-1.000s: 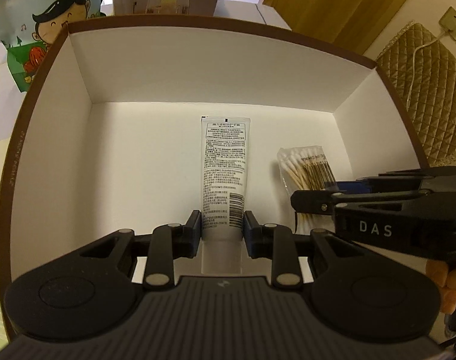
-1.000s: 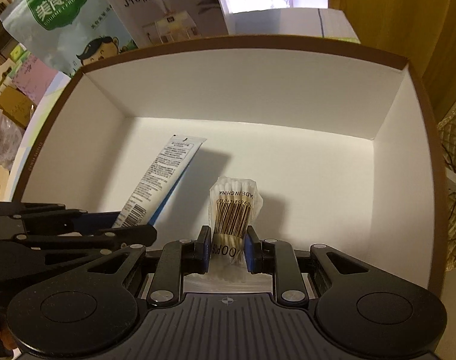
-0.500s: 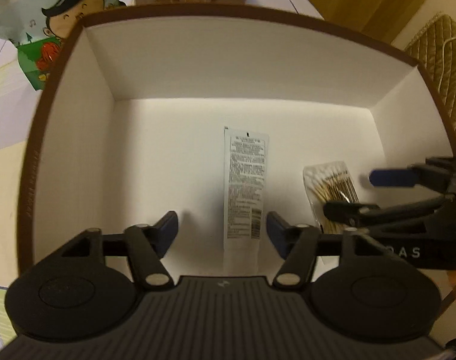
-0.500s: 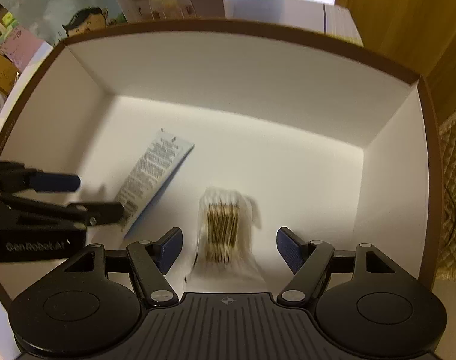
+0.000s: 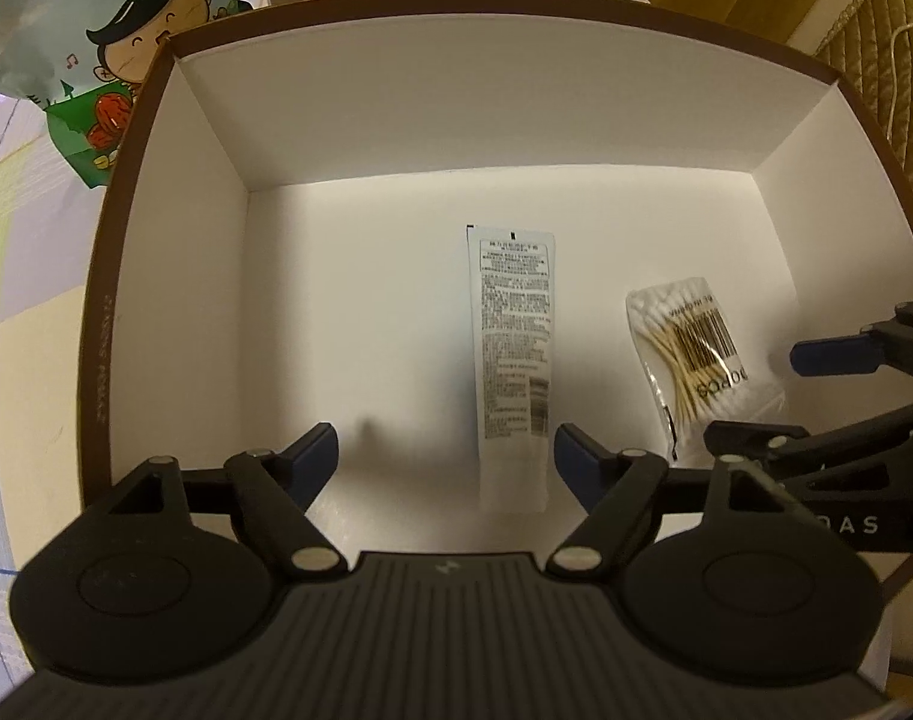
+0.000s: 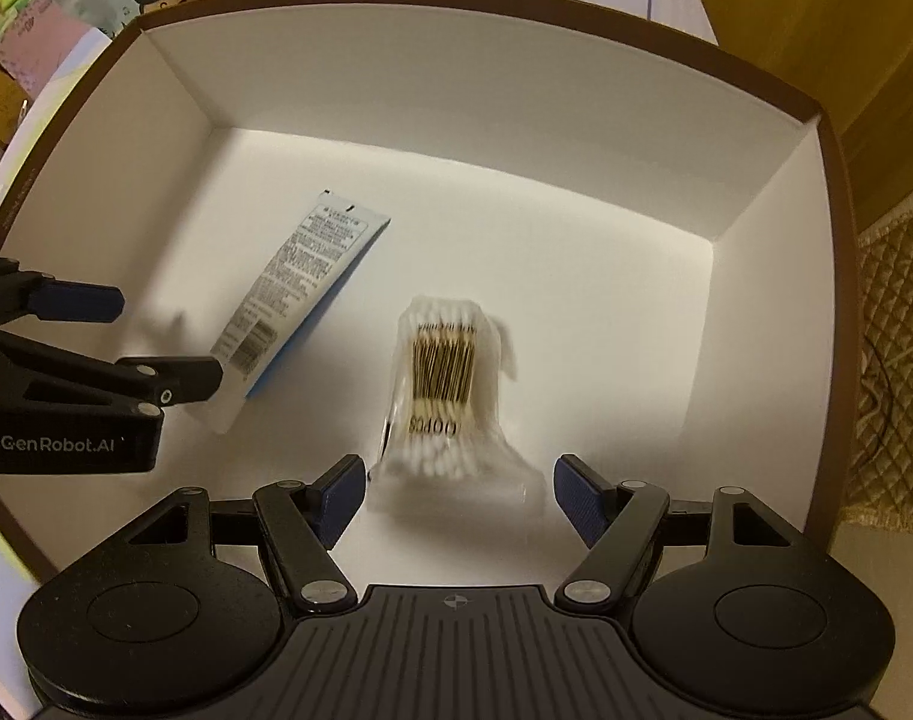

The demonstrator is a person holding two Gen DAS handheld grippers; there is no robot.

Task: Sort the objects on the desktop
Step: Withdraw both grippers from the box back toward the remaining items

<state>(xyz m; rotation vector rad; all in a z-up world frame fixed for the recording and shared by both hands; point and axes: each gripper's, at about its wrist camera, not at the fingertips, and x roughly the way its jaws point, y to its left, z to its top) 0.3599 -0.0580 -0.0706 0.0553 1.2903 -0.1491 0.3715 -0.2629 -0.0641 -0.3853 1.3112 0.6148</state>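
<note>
Tube (image 5: 512,360) lies between left claw's (image 5: 446,459) just-widened jaws; swab bag (image 6: 441,387) between right claw's (image 6: 456,495).

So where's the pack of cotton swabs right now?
On the box floor, in the left wrist view right of the tube, below the open right gripper.

**Blurred, cut off and covered**

In the right wrist view the bag of cotton swabs (image 6: 441,387), lying between the right gripper (image 6: 453,495)'s spread pads, is smeared by blur; its barcode digits cannot be read. The tube (image 6: 300,294)'s near end is hidden behind the left gripper (image 6: 156,342). The tube's fine print is too small to read. The snack bag (image 5: 90,42) beyond the box (image 5: 126,240) is cut off by the picture's edge.
</note>
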